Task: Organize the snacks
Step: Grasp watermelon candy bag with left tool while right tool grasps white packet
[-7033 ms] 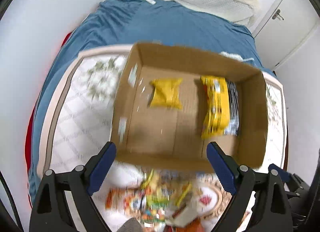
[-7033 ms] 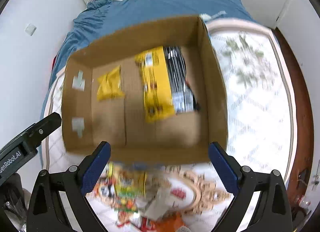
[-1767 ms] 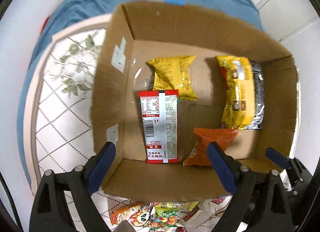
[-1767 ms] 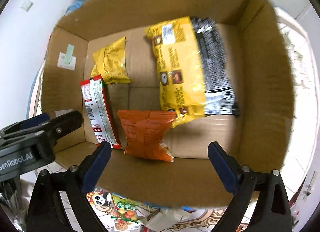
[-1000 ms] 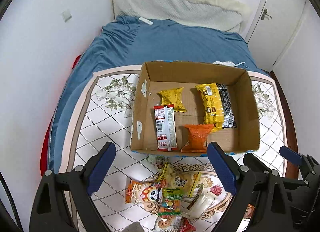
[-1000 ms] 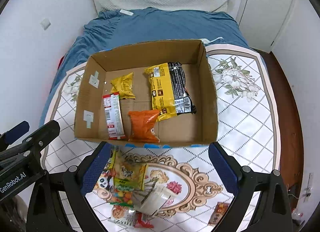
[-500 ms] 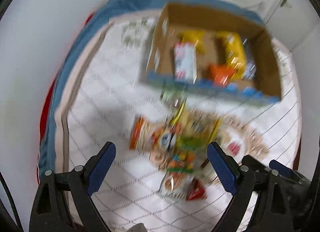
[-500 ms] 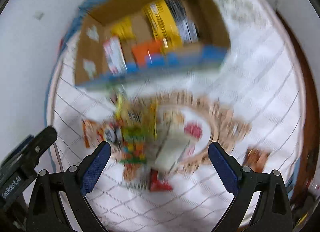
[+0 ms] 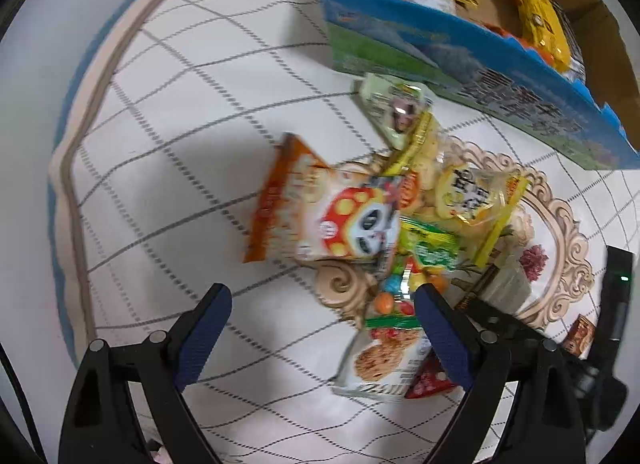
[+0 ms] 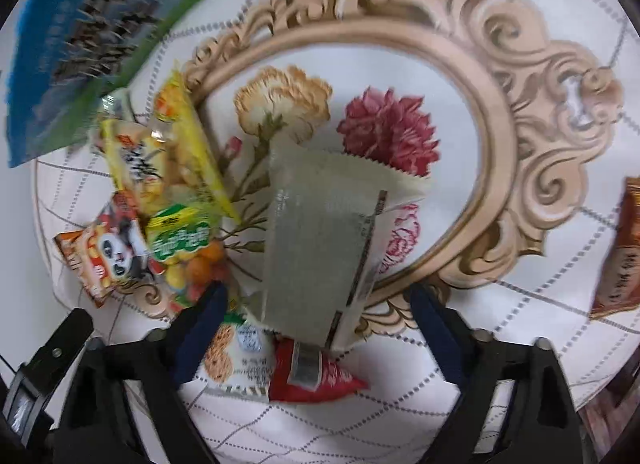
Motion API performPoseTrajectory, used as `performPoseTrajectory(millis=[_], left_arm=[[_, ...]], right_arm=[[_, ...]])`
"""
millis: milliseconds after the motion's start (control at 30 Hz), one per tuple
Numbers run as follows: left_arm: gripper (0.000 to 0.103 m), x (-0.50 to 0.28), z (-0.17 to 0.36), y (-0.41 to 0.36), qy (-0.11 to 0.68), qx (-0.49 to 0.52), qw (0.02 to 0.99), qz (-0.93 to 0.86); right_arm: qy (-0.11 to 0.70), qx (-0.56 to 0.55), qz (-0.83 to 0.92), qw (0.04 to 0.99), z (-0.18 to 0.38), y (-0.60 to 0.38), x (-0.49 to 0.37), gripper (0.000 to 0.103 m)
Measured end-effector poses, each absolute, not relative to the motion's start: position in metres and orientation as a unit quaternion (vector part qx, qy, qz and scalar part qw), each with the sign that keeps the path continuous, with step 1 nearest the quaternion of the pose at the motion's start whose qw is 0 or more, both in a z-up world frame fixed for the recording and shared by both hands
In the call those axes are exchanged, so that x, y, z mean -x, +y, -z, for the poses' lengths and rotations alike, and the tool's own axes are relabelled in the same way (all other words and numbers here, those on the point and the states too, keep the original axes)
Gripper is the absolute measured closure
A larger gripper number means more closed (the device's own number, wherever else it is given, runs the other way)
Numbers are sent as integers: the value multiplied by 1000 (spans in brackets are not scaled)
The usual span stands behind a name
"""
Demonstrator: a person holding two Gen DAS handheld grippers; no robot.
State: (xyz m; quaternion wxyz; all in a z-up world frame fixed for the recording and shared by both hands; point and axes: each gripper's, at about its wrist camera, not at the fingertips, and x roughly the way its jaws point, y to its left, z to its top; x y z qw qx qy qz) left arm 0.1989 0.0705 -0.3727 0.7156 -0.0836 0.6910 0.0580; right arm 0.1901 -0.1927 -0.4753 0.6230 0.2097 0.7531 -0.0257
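Note:
A pile of snack packets lies on the patterned cloth. In the left wrist view my left gripper [image 9: 320,300] is open and empty, just below an orange panda packet [image 9: 320,216], with a yellow chips bag [image 9: 468,196] and a cookie packet [image 9: 380,360] to the right. In the right wrist view my right gripper [image 10: 320,304] is open, its fingers on either side of the lower end of a pale silvery-green packet [image 10: 316,240], above a red packet [image 10: 312,378]. The cardboard box [image 9: 460,52] holds several snacks at the upper right.
A brown packet [image 10: 624,252] lies apart at the right edge of the right wrist view. The box's printed blue-green side [image 10: 80,36] is at the upper left there. The cloth's edge [image 9: 80,152] runs along the left.
Both grippers have dropped from high above the box down close to the snack pile in front of it. Both stay open.

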Motion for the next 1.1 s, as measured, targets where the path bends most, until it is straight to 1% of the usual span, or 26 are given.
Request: performPoseTrajectory(millis=[33,67,200,300,367,467,500,533,600,633,733,800,933,1100], left_arm=[[10,-201,375,67,694,88,713,-52],[10,-202,377,61,697,91,709,-45],[10,-211,390,38,712,97,695,-21],[10,-218,409,17,729,85,679,-5],[10,-223,422,5,740,72,669,-1],[10,-228,440,-8,754,57,654,1],[12,-229,444,-10,757,54,651,0],[24,-229,446,-12,757,52,652,-2],[45,-228,447,-12,755,46,653,-5],[48,-227,447,-13,756,48,653,-1],[50,-213,440,-8,753,25,658,-6],[50,-198,437,-2,752,21,659,-11],[50,-165,431,10,751,1,660,-24],[50,-139,429,22,752,11,658,-36]], right_arm=[[755,-203,24,623,477,-192,-190,38],[755,-200,23,624,477,-193,-189,40],[754,-161,34,636,470,-213,-186,41],[758,-155,40,632,469,-230,-183,41],[760,-168,36,627,470,-240,-182,40],[762,-188,37,618,473,-251,-183,37],[763,-188,38,617,475,-254,-185,36],[765,-185,40,616,477,-254,-186,36],[769,-173,44,614,479,-255,-189,36],[770,-164,44,615,480,-253,-192,36],[774,-127,30,620,482,-238,-196,35],[775,-101,9,624,480,-237,-192,38],[784,-57,-10,618,477,-236,-177,39],[792,27,-28,609,475,-235,-147,39]])
